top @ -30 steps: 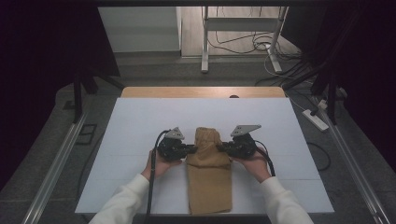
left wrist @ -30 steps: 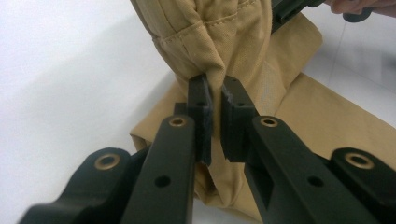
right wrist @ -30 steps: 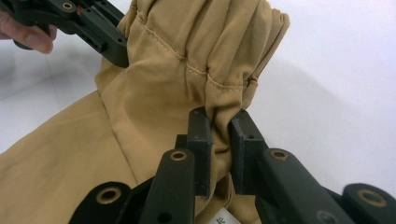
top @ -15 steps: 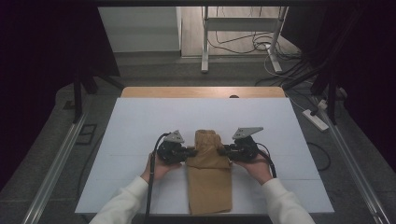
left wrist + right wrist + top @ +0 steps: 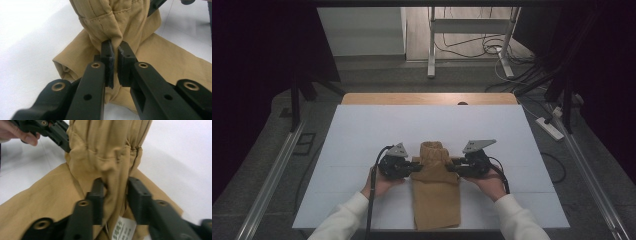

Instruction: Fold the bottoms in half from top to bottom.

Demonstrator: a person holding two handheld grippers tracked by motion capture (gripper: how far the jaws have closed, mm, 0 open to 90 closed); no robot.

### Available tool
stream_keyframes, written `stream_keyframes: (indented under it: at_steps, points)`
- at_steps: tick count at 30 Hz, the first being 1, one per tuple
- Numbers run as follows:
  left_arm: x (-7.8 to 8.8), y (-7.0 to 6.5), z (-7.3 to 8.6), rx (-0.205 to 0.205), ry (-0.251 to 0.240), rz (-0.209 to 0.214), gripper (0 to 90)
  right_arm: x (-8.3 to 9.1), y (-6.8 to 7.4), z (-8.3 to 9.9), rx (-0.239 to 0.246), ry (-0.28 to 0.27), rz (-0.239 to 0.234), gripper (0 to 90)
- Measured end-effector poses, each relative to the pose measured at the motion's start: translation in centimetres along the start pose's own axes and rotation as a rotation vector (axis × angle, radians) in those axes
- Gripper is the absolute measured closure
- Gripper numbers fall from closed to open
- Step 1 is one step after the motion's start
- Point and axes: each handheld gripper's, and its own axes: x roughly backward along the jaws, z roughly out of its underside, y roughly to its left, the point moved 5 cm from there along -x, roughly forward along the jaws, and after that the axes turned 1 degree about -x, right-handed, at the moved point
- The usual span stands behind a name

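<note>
Tan trousers (image 5: 436, 192) lie on white table cover (image 5: 362, 130), near edge, centre; legs run toward 6 o'clock, waistband (image 5: 433, 150) lifted and bunched at 12 o'clock end. Your left gripper (image 5: 414, 167) pinches waistband fold at 9 o'clock side, jaws nearly closed on cloth. Your right gripper (image 5: 452, 168) clamps thicker fold at 3 o'clock side, jaws apart by fold's thickness. White label (image 5: 123, 229) visible between right jaws. No containers on table.

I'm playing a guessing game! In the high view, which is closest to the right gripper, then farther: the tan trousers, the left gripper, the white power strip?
1. tan trousers, pinched in it.
2. left gripper, across the trousers.
3. white power strip, on the floor, far right.

The right gripper sits mid-table.
</note>
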Motion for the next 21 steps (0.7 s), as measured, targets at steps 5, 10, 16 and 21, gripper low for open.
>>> stream_keyframes:
  at_steps: [5,10,16,21]
  points:
    - [0.0,-0.2,0.1,-0.009,-0.004,0.006,84.4,1.2,-0.7,-0.1,-0.053,-0.024,-0.013,53.4]
    - [0.1,-0.4,0.1,-0.019,0.000,0.005,84.5,2.2,-1.2,-0.1,-0.086,-0.045,-0.025,49.1]
    - [0.0,-0.6,0.1,-0.032,0.005,0.013,84.6,3.3,-2.4,0.0,-0.124,-0.065,0.023,47.8]
    - [0.0,-0.9,0.2,-0.042,0.009,0.019,84.6,3.3,-3.2,0.4,-0.137,-0.048,0.062,47.4]
